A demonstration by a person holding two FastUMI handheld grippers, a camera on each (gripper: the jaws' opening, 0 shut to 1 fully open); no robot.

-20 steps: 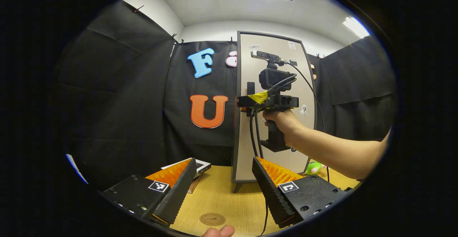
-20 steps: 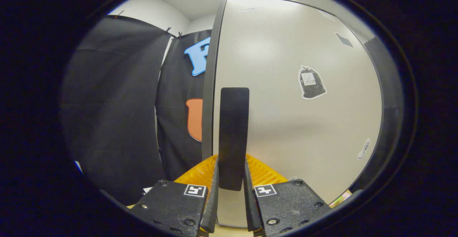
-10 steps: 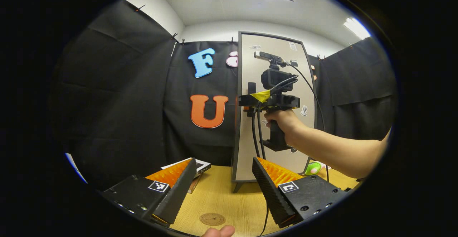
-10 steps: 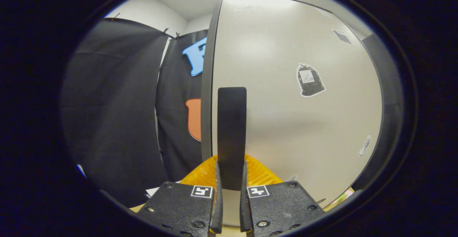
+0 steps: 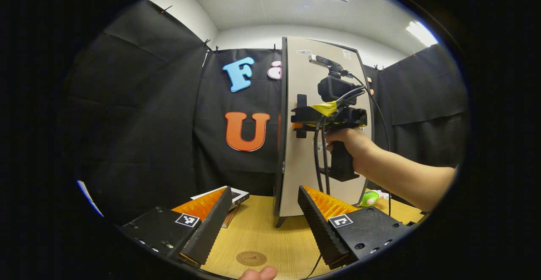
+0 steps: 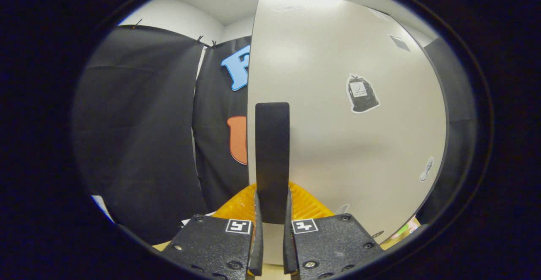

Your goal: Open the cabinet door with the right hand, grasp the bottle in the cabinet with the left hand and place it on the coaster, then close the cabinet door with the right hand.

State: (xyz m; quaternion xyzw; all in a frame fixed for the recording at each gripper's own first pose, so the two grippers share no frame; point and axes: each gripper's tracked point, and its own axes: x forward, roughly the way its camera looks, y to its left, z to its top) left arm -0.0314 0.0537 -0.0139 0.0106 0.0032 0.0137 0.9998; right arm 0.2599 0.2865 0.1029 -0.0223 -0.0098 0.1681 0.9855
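Note:
A tall beige cabinet door [image 5: 302, 161] with a dark frame stands on the wooden table, its left edge swung a little out from the cabinet. In the right gripper view my right gripper [image 6: 272, 206] is shut on the door's black vertical handle [image 6: 272, 153]. The left gripper view shows that gripper [image 5: 302, 121] at the handle, held by a hand [image 5: 353, 144]. My left gripper [image 5: 264, 216] hangs open low over the table with nothing between its fingers. A round brown coaster [image 5: 251, 258] lies on the table below it. The cabinet's inside is hidden.
A flat box [image 5: 236, 197] lies on the wooden table [image 5: 262, 233] left of the cabinet. A green toy [image 5: 371, 197] sits at the cabinet's right foot. Cables [image 5: 319, 161] hang from the right gripper. A fingertip [image 5: 258, 273] shows at the bottom edge.
The right gripper closed tighter on the handle and pulled; the door's left edge has swung out slightly towards me. The left gripper has stayed in place.

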